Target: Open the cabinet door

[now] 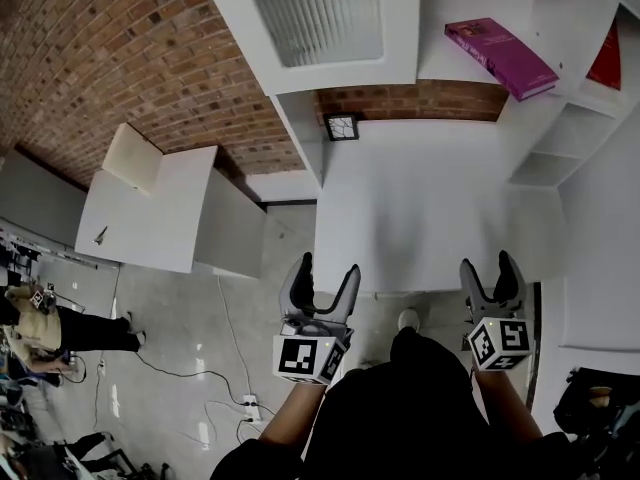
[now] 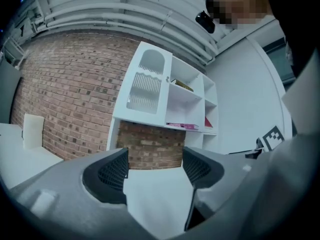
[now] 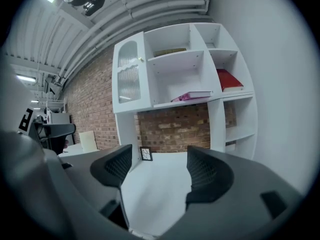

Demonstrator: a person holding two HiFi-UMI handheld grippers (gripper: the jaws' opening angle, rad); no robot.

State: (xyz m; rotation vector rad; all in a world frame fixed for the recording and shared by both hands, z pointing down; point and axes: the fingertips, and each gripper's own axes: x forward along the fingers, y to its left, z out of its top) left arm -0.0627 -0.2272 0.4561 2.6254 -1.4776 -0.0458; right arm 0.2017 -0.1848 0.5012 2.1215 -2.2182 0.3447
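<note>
The person's dark clothing (image 1: 420,418) fills the bottom centre of the head view. Just above it, the left gripper (image 1: 328,266) and the right gripper (image 1: 488,263) hover side by side over the near edge of a white desk (image 1: 430,208). Each gripper's jaws stand apart with nothing between them, only bare desk showing through the gap. The cabinet door (image 1: 325,13), white with a ribbed glass panel, sits at the top centre of the frame, flush with the shelf unit and well apart from both grippers. A small picture frame (image 1: 341,126) stands below it against the brick wall (image 1: 120,58), and a magenta book (image 1: 500,56) lies on an open shelf at the upper right.
</note>
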